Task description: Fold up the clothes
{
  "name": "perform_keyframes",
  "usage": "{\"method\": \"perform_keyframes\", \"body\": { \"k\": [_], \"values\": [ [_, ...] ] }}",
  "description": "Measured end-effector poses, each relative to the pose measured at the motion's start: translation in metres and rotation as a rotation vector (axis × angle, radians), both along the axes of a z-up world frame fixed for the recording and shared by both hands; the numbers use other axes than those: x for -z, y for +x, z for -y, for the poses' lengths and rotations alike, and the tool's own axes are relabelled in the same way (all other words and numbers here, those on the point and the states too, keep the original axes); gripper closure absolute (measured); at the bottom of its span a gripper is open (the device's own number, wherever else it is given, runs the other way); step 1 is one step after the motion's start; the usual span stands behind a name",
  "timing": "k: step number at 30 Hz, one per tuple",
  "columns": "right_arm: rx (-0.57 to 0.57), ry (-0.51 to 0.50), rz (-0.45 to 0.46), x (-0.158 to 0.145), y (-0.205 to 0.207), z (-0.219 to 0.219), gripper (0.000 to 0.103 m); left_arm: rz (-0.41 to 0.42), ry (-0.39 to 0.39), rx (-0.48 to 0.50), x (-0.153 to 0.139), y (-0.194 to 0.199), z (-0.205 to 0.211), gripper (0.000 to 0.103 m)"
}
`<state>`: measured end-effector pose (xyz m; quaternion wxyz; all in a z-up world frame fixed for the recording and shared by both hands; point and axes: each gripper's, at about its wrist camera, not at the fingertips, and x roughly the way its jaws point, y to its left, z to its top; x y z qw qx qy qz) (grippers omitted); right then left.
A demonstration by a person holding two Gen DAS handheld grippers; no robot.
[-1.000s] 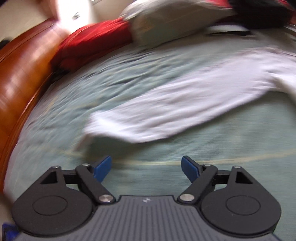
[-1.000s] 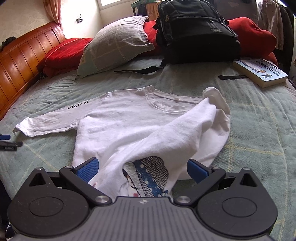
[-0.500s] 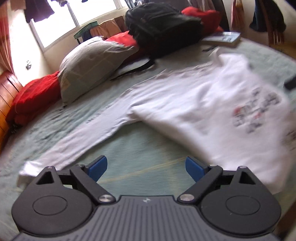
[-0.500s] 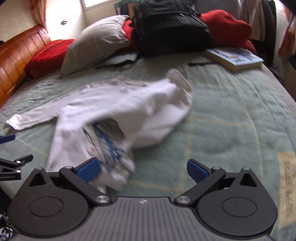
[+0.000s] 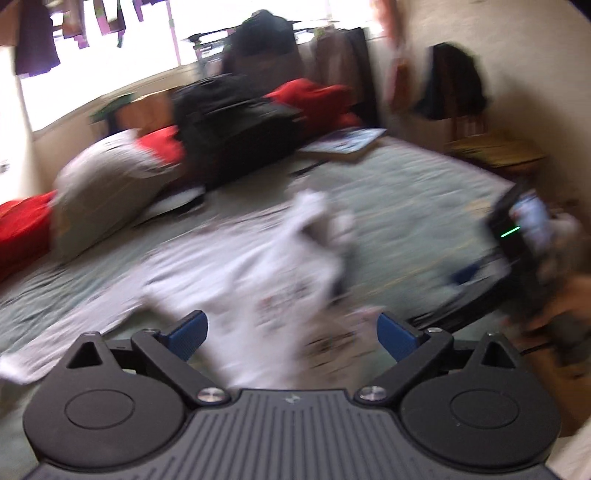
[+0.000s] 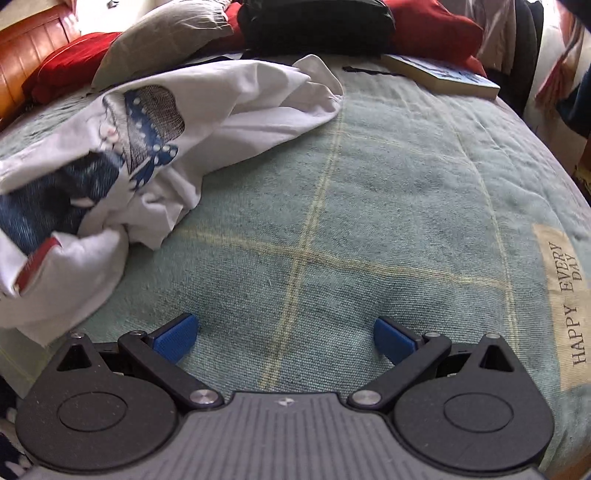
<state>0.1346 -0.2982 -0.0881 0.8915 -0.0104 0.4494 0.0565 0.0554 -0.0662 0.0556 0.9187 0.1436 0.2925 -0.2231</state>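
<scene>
A green bedspread carries the crumpled white T-shirt, left of the right gripper, whose jaws stand apart over bare cloth. Only this view reads the print; the blurred left view shows the left gripper opening, pads clear of the shirt.

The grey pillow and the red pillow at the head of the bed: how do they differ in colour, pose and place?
The grey pillow is pale grey; the red pillow is bright red. The grey pillow leans up at a slant, while the red pillow lies lower and flatter. The red pillow is next to the wooden headboard; the grey pillow sits between it and the black backpack. Both are soft and rest on the green bedspread.
</scene>
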Motion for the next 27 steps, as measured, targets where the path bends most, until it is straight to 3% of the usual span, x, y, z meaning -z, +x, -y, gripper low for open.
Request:
{"method": "perform_keyframes", "body": {
  "k": [3, 7, 13, 17, 23, 24, 27],
  "values": [
    [-0.016, 0.003, 0.016, -0.001, -0.004, 0.002, 0.0, -0.037, -0.034, 0.09, -0.001, 0.003, 0.025, 0.005],
    [-0.004, 0.053, 0.014, -0.014, -0.016, 0.015, 0.0, -0.078, -0.041, 0.134, 0.009, 0.01, 0.051, 0.005],
    [0.051, 0.093, 0.06, -0.033, -0.029, 0.042, 0.0, -0.255, -0.151, 0.198, 0.036, 0.029, 0.06, 0.005],
    [0.066, 0.122, 0.098, -0.042, -0.026, 0.048, 0.0, -0.232, -0.008, 0.009, 0.055, 0.043, 0.048, 0.005],
    [0.03, 0.148, 0.106, -0.042, -0.011, 0.038, 0.0, -0.183, 0.118, -0.161, 0.059, 0.062, 0.004, 0.004],
    [0.024, 0.148, 0.103, -0.042, -0.009, 0.035, 0.0, -0.193, 0.125, -0.175, 0.06, 0.067, -0.004, 0.003],
    [0.007, 0.147, 0.091, -0.04, -0.003, 0.028, 0.0, -0.25, 0.048, -0.183, 0.06, 0.078, -0.024, 0.003]
  ]
}}
